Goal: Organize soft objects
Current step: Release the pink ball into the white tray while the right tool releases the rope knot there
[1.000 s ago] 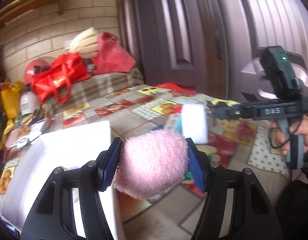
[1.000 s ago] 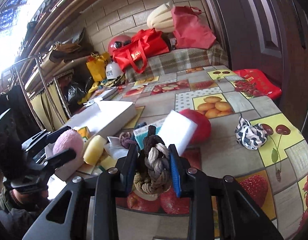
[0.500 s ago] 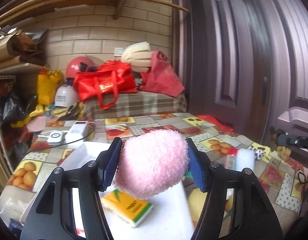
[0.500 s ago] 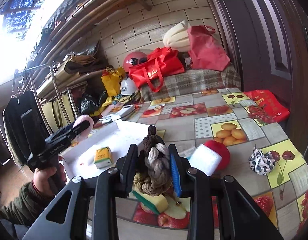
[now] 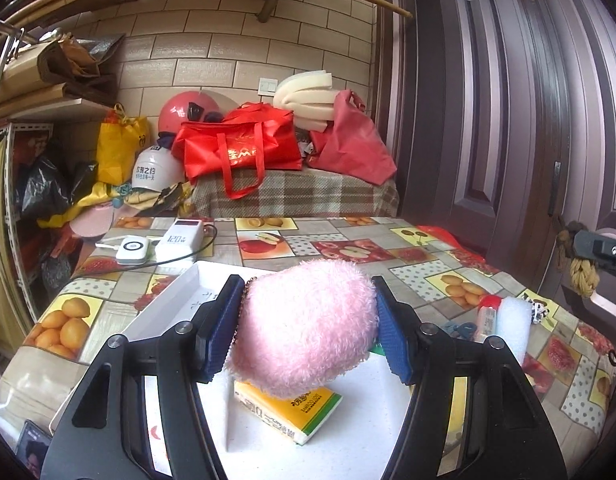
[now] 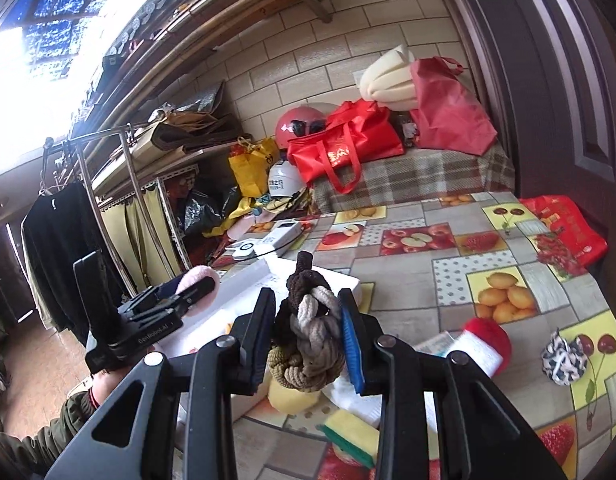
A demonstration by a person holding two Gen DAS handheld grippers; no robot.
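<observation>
My left gripper (image 5: 306, 328) is shut on a pink fluffy ball (image 5: 308, 320) and holds it above a white tray (image 5: 164, 304) that has a yellow tissue pack (image 5: 292, 408) in it. My right gripper (image 6: 308, 336) is shut on a knotted brown and beige rope toy (image 6: 308, 332) above the table's near edge. The left gripper with the pink ball (image 6: 196, 284) shows at the left of the right wrist view. The rope toy (image 5: 580, 264) shows at the right edge of the left wrist view.
On the fruit-print tablecloth (image 6: 504, 248) lie a red and white soft ball (image 6: 484, 344), a black and white scrunchie (image 6: 564, 356), a yellow sponge (image 6: 292, 396) and a green-yellow sponge (image 6: 352, 432). A power bank (image 5: 180, 240) and a charger (image 5: 130, 250) lie at the far left. Bags (image 5: 236, 148) are piled behind.
My left gripper has swung left and risen with the pink ball, now facing over the white tray. My right gripper has lifted a little with the rope toy.
</observation>
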